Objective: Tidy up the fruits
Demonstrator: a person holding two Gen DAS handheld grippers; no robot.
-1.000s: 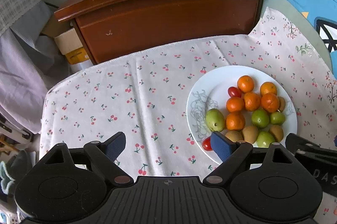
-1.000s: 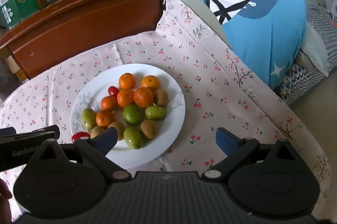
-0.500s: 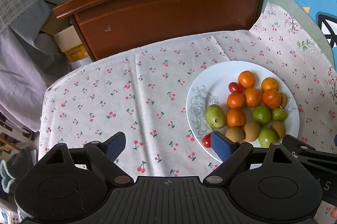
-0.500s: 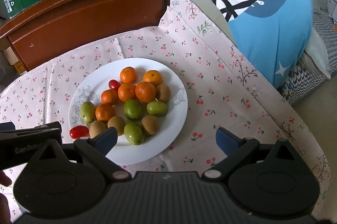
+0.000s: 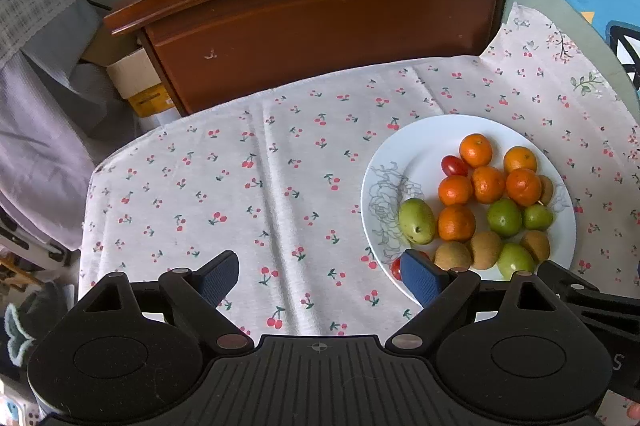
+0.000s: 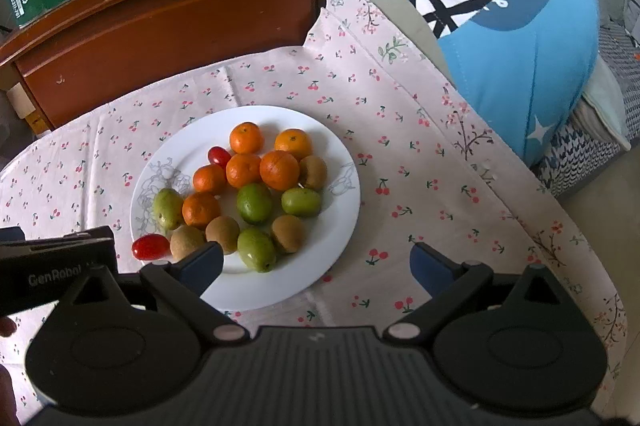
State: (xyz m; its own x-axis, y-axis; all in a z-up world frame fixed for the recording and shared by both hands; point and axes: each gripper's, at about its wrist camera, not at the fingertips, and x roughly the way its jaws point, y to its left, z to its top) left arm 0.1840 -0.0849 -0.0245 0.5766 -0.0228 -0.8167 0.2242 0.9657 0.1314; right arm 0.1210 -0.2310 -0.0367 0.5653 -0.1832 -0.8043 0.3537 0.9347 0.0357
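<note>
Fruits (image 6: 256, 204) heaped on white plate (image 6: 336, 226)

My left camera looks forward and steeply down along my left gripper (image 5: 318, 276), from above the near edge of the worktop (image 5: 240, 186), with the plate (image 5: 404, 154) low on its right. My right camera sits beside it, tilted down alike over my right gripper (image 6: 316, 264), with the plate (image 6: 332, 226) centre-left and nearer. Both views share the plate, the cloth (image 5: 280, 146) and the cabinet (image 5: 320, 18) behind. Each sees the other gripper's edge.
</note>
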